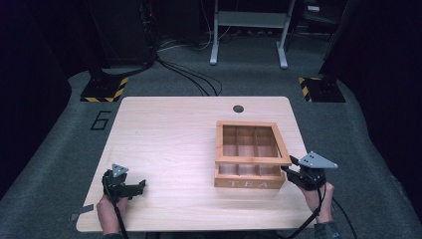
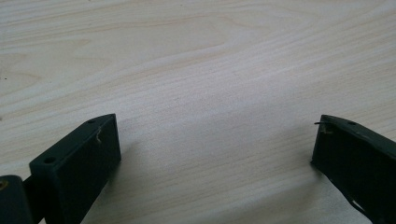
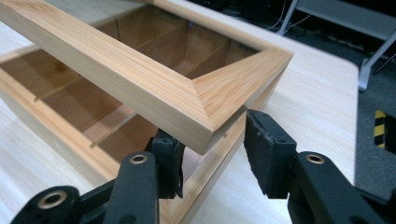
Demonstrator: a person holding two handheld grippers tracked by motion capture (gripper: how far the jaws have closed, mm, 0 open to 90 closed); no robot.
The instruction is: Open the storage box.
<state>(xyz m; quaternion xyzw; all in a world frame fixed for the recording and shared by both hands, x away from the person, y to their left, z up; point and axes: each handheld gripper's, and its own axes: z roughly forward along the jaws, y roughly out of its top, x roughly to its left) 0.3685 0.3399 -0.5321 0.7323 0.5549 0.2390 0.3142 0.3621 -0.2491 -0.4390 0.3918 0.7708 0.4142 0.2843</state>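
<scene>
A wooden tea box [image 1: 249, 183] marked TEA stands on the right half of the table [image 1: 169, 139], its inside split by dividers. Its framed lid [image 1: 251, 160] is hinged at the back and tilts up at the front. My right gripper [image 1: 290, 165] is at the lid's front right corner. In the right gripper view, the lid [image 3: 140, 79] hangs above the box rim [image 3: 70, 140], and my right gripper [image 3: 212, 149] is shut on the lid's corner. My left gripper [image 1: 141, 186] rests low at the table's front left. Its jaws [image 2: 215, 140] stand open over bare wood.
A round cable hole [image 1: 238, 108] sits near the table's far edge. The table's right edge runs close behind the right hand. Beyond the table, cables [image 1: 194, 74] cross the grey floor, and the legs of a metal stand [image 1: 249, 40] rise there.
</scene>
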